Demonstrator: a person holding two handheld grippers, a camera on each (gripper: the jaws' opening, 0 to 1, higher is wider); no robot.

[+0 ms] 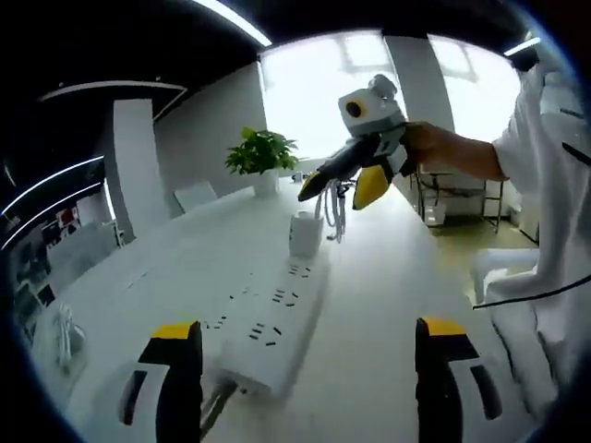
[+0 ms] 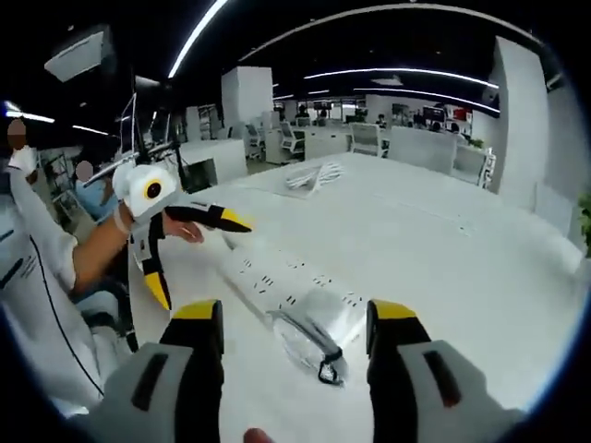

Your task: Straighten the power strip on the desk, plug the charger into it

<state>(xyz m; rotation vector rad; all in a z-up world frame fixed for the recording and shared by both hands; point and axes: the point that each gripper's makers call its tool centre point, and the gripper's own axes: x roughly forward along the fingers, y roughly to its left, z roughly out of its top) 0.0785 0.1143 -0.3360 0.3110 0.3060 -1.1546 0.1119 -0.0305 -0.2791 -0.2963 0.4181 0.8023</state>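
The left gripper (image 1: 307, 369) hovers low over the near end of the strip (image 1: 275, 325), jaws spread wide and holding nothing; the strip's end lies between them without touching either. From the right gripper view the left gripper (image 2: 189, 254) also stands wide open beside the strip (image 2: 286, 291).

The right gripper (image 2: 294, 337) hangs above the strip's other end, jaws well apart and empty, and in the left gripper view it (image 1: 342, 189) is lifted clear above the charger (image 1: 305, 233), which stands upright on the strip's far end. The charger's cable (image 1: 332, 210) loops up by the right jaws; whether it touches them I cannot tell.

The strip lies lengthwise on the white desk (image 1: 388, 277), with bare desk on both sides. A plant (image 1: 261, 152) stands far back.
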